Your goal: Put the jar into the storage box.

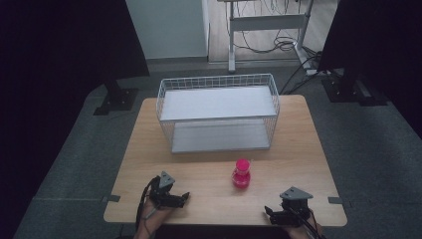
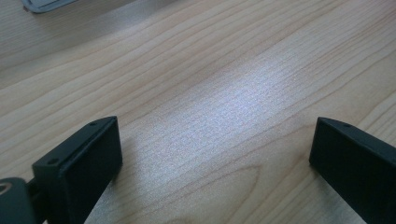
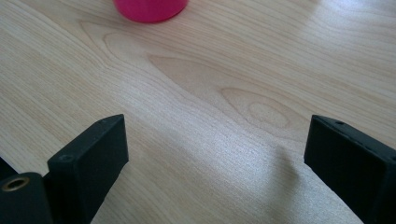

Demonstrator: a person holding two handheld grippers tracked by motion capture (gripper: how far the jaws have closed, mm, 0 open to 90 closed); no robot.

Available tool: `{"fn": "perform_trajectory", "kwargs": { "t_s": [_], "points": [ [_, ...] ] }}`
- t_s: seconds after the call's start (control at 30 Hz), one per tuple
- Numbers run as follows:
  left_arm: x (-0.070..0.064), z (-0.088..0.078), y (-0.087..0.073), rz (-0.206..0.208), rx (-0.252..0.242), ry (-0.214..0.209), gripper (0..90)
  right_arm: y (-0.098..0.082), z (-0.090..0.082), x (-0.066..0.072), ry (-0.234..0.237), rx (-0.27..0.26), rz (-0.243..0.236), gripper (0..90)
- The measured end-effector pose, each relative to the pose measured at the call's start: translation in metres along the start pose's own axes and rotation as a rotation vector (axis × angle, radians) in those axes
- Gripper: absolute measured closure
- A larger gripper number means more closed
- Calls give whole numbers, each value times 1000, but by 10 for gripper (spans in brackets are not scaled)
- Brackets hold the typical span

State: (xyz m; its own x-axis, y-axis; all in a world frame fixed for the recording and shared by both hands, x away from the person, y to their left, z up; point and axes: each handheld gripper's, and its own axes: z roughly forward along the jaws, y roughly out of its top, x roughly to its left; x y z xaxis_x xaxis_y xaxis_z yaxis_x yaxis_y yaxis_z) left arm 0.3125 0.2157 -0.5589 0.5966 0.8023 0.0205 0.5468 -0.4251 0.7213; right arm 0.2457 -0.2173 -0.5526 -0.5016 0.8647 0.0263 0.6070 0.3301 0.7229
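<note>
Right gripper [image 1: 271,211] low over the near right edge of the desk [image 1: 298,149], jaws wide apart with only bare wood between them, held from below by a hand at the frame's bottom edge. In the right gripper view, the two black jaws stand at either side over pale grain, with the rounded base of a pink flask [image 3: 149,8] at the top edge, ahead of the gripper [image 3: 215,140] and well clear of its jaws. Left gripper [image 1: 185,198] likewise low over the near left part of the desk, jaws spread wide and empty, pointing toward the middle; in the left gripper view, plain wood between the jaws of the gripper [image 2: 212,144] and a grey corner of the shelf base [image 2: 46,4] at the top left. Pink flask [image 1: 241,174] upright on the desk, between the two grippers but farther from the person, nearer the right one, touching neither. Behind it, toward the far side of the desk, a white wire rack [image 1: 217,82] with two grey shelves, both bare, apart from the flask. Beyond the desk, dark floor and cables.
</note>
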Motion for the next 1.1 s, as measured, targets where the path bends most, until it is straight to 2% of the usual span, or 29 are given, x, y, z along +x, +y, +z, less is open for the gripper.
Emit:
{"fn": "perform_trajectory", "kwargs": {
  "t_s": [0.27, 1.1],
  "points": [
    [0, 0, 0, 0, 0, 0, 22, 3, -3, -1, 11, -16, 14, 55],
    [0, 0, 0, 0, -1, -1, 22, 17, -12, 6, 32, -126, -11, 66]
  ]
}}
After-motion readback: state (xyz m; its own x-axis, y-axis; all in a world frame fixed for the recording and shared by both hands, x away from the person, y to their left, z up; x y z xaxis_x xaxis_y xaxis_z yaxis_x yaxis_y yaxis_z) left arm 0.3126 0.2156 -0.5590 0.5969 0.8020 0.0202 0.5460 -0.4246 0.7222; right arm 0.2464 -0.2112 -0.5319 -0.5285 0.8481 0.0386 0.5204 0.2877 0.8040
